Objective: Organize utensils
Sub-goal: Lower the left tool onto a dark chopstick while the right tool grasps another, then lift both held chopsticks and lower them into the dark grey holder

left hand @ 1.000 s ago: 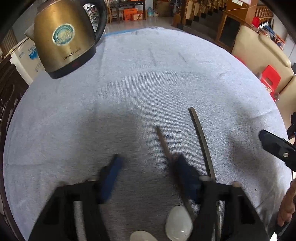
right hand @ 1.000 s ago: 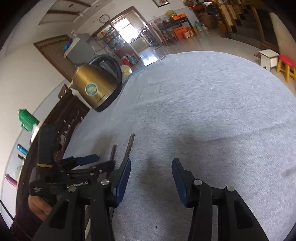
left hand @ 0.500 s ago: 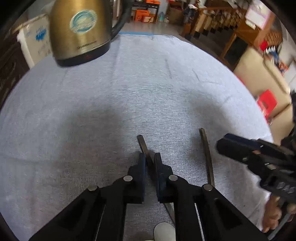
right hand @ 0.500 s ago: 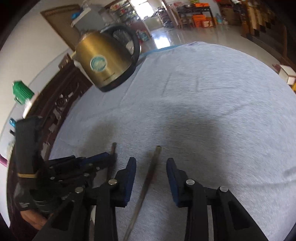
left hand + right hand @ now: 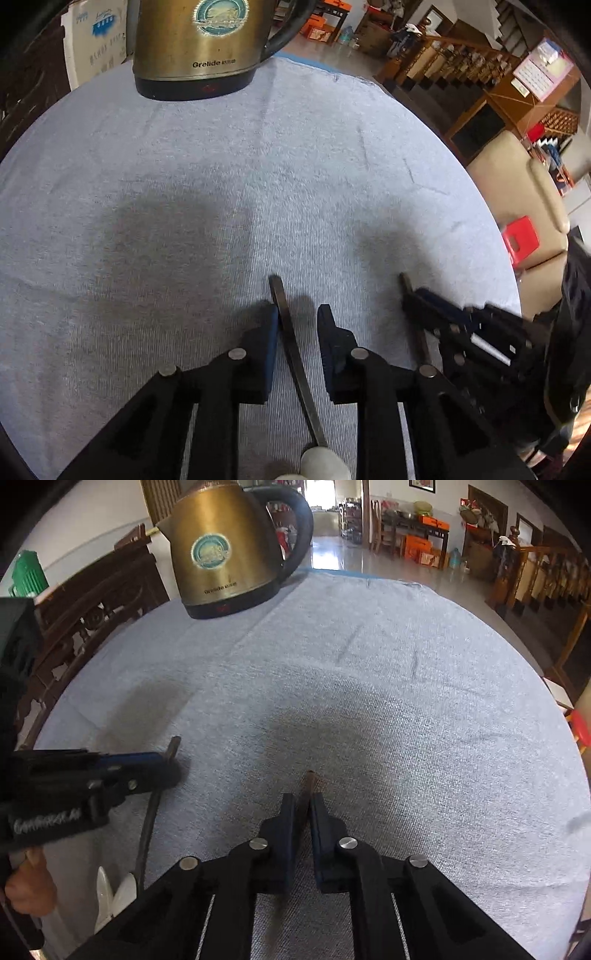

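Two dark-handled utensils lie side by side on the grey tablecloth [image 5: 221,177]. In the left wrist view, my left gripper [image 5: 297,317] is open around the left utensil's handle [image 5: 291,350], which lies between the fingers with a gap on the right; its white head [image 5: 321,463] shows at the bottom. In the right wrist view, my right gripper [image 5: 302,805] is shut on the right utensil's brown handle [image 5: 307,781]. The right gripper also shows in the left wrist view [image 5: 436,306], over the second handle [image 5: 408,286]. The left gripper shows in the right wrist view [image 5: 147,760].
A brass electric kettle [image 5: 199,44] stands at the far side of the cloth, also in the right wrist view [image 5: 225,550]. A carved wooden chair [image 5: 92,602] is left of the table, a beige sofa [image 5: 524,206] and red stool [image 5: 521,240] to the right.
My left gripper was shut on its handle half a second ago and has now opened. My right gripper has closed onto the right utensil's handle. Both moved forward toward the kettle.
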Demonstrator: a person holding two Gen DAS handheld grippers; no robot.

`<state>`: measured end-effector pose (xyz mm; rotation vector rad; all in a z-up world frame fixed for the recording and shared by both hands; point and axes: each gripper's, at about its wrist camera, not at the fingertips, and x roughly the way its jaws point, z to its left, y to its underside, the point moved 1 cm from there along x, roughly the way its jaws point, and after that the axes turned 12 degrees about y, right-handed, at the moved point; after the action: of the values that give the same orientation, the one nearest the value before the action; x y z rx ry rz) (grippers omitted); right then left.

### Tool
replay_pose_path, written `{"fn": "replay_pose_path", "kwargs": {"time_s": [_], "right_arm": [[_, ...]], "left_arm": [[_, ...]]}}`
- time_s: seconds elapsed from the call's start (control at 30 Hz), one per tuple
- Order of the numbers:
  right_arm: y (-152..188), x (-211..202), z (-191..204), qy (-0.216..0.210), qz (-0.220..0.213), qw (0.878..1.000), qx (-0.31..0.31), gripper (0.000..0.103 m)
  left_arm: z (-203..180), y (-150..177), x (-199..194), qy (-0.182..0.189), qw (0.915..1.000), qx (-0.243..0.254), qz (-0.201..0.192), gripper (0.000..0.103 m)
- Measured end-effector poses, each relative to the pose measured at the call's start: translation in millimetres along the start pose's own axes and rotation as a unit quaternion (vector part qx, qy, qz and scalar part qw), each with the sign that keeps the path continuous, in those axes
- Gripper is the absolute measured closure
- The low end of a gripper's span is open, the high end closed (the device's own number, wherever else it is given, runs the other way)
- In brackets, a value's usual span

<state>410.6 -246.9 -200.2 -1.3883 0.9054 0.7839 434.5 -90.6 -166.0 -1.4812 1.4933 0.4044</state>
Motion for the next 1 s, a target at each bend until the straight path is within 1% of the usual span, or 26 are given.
{"fn": "replay_pose_path", "kwargs": {"time_s": [0.03,0.1,0.17,0.23,0.27,0.37,0.5,0.6,0.67,0.8,0.9,0.97,1.0], "right_arm": [[3,-1,-3,-0.013,-0.007,1.0,0.01,0.096],[7,-6,-11,-0.016,-0.017,0.999,0.022,0.096],[11,-14,-21,-0.032,-0.031,0.998,0.042,0.096],[12,-24,-26,-0.034,-0.045,0.997,0.051,0.097],[14,-31,-31,-0.037,-0.055,0.996,0.057,0.097],[19,-50,-48,-0.042,-0.077,0.992,0.087,0.097],[30,-81,-78,-0.055,-0.11,0.983,0.137,0.097],[42,-108,-97,-0.052,-0.137,0.975,0.167,0.097],[53,-132,-108,-0.051,-0.158,0.968,0.187,0.097],[74,-173,-124,-0.046,-0.195,0.957,0.211,0.097],[90,-208,-131,-0.039,-0.229,0.947,0.221,0.097],[99,-229,-133,-0.033,-0.251,0.941,0.226,0.097],[106,-243,-133,-0.029,-0.265,0.936,0.229,0.097]], "left_arm": [[-1,0,1,-0.004,1.0,-0.001,-0.004,0.086],[0,1,1,-0.023,0.9996,0.005,-0.013,0.095],[0,0,-1,-0.025,0.9995,0.009,-0.019,0.095],[-1,6,-9,-0.035,0.999,0.005,-0.027,0.096],[-2,8,-13,-0.034,0.9989,0.003,-0.033,0.096],[-8,13,-39,-0.033,0.9976,0.008,-0.061,0.096],[-25,20,-89,-0.035,0.9924,0.033,-0.113,0.097],[-46,32,-136,-0.042,0.9844,0.056,-0.162,0.097],[-60,39,-159,-0.04,0.9793,0.069,-0.186,0.097],[-84,62,-208,-0.049,0.9652,0.099,-0.237,0.097],[-99,74,-227,-0.065,0.9547,0.114,-0.267,0.098],[-108,86,-244,-0.073,0.9462,0.122,-0.291,0.098],[-110,89,-249,-0.074,0.9441,0.122,-0.297,0.098]]}}
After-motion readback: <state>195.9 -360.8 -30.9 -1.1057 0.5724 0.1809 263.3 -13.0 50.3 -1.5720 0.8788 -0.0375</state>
